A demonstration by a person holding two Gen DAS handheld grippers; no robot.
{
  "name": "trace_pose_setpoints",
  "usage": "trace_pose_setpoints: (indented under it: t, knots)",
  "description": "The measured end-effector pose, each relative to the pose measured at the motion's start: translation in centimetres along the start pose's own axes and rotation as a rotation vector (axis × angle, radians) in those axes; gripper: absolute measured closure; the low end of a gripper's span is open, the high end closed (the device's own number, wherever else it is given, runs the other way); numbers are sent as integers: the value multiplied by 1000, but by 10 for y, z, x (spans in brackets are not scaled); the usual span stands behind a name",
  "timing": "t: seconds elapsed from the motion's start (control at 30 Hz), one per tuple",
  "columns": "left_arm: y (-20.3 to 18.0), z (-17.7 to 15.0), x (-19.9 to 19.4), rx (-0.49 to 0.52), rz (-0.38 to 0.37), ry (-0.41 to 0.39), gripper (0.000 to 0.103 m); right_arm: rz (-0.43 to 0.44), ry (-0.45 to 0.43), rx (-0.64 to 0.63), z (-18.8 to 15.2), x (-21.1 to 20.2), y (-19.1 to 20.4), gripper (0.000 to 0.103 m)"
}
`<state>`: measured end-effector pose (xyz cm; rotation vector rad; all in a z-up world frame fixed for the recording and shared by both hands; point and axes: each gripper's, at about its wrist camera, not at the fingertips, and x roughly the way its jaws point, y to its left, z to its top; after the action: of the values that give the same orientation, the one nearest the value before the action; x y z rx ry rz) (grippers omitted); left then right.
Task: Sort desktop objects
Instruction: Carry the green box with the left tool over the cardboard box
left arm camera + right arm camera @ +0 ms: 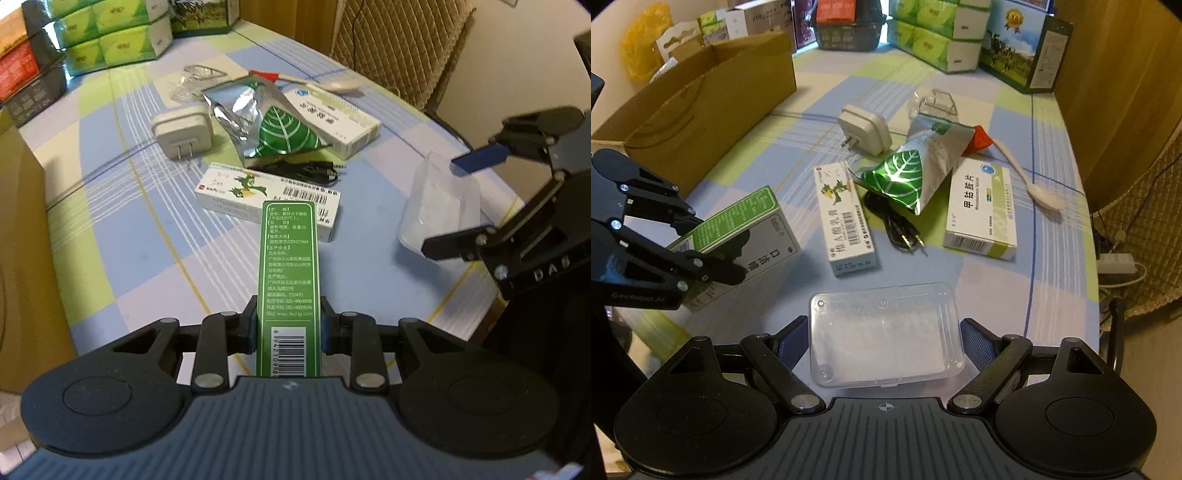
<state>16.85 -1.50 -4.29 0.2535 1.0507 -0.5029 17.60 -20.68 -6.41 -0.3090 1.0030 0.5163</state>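
The left tool [288, 325] is clamped on the green medicine box [290, 273], long axis pointing forward; the cardboard box [701, 110] lies to its left. The right tool [884, 341] straddles the clear plastic case [886, 343] on the bench [997, 295], jaws spread wide.

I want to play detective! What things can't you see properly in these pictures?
- Cardboard box: its inside is hidden by its own wall, right wrist view.
- Black cable: partly covered by the foil pouch, left wrist view.
- Green box: its near end is hidden behind the left gripper.
- Spoon: blurred, left wrist view.
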Motion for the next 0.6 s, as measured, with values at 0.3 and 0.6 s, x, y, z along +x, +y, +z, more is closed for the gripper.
trace_pose_setpoints:
  t: [0.3,0.6]
  knots:
    - [-3,1,-49,-39,43,-70,78,0,-65,17,4,-38,19,19]
    - [43,2,-131,-109,131,-175,78,68,-181,-64,58,-73,71,19]
